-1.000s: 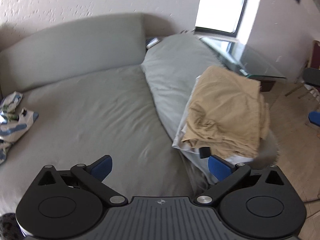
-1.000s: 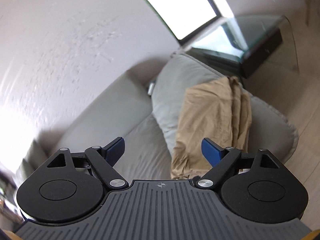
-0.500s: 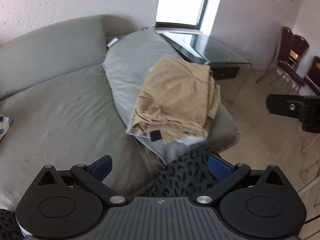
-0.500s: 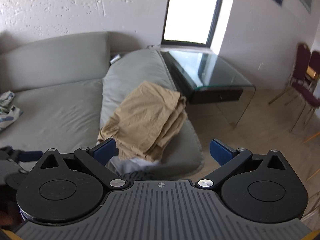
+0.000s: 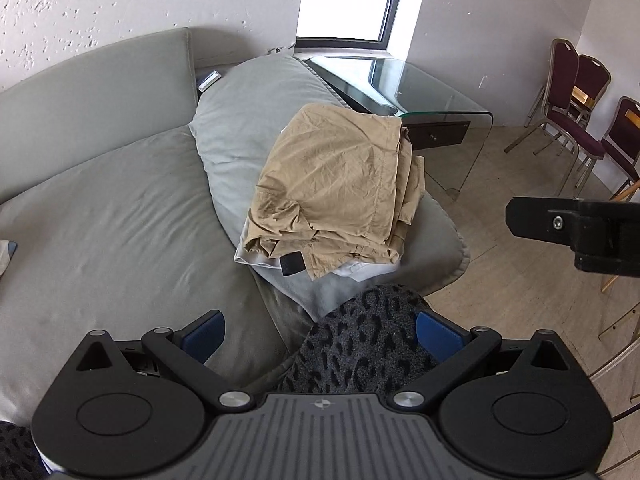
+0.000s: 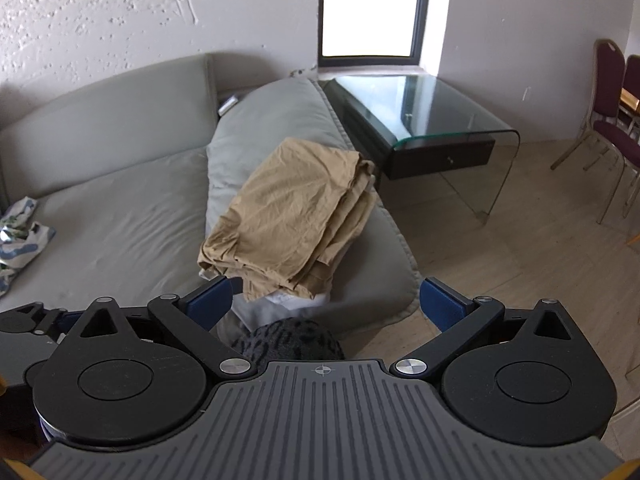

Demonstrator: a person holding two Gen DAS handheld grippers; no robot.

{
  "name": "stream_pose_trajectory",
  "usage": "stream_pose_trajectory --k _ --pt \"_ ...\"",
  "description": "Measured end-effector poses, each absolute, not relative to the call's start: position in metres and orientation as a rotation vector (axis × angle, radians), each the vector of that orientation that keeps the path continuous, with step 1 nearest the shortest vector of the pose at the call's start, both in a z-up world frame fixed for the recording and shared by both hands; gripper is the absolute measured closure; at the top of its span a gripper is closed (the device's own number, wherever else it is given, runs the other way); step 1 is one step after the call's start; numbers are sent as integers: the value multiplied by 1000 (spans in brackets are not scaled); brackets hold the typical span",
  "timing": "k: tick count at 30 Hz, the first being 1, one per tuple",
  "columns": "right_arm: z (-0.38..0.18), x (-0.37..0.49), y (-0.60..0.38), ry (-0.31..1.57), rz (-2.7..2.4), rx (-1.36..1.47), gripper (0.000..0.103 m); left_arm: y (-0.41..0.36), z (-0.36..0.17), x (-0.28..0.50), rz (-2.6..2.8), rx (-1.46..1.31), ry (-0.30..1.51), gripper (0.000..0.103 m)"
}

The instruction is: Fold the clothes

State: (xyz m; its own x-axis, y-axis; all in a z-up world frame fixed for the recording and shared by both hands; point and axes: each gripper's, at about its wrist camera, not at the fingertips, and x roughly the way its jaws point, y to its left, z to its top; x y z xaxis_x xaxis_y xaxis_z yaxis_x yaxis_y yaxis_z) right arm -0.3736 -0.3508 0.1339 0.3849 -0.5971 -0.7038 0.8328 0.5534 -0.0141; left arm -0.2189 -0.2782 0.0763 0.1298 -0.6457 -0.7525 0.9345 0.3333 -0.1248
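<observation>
Swung rightward; right gripper (image 6: 326, 300) just widened, left gripper (image 5: 320, 328) likewise apart, both empty. One creased khaki pile (image 5: 336, 188) at twelve o'clock, atop plump grey cushion (image 5: 248, 112).

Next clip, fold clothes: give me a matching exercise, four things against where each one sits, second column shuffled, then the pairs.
Things:
1. folded tan garment
2. patterned white and blue cloth
3. glass side table
4. maroon chairs

Places:
A. on the floor at the far right, by the wall
B. on the sofa seat, far left
C. on the grey cushion, over a white layer
D. beside the sofa end, under the window

Pairs: 1-C, 2-B, 3-D, 4-A
</observation>
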Motion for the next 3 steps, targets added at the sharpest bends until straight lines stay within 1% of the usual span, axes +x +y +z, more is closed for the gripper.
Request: stream_pose_trajectory --k 3 --pt "132 -375 -353 717 -937 388 1 -277 76 -218 -1205 415 819 1"
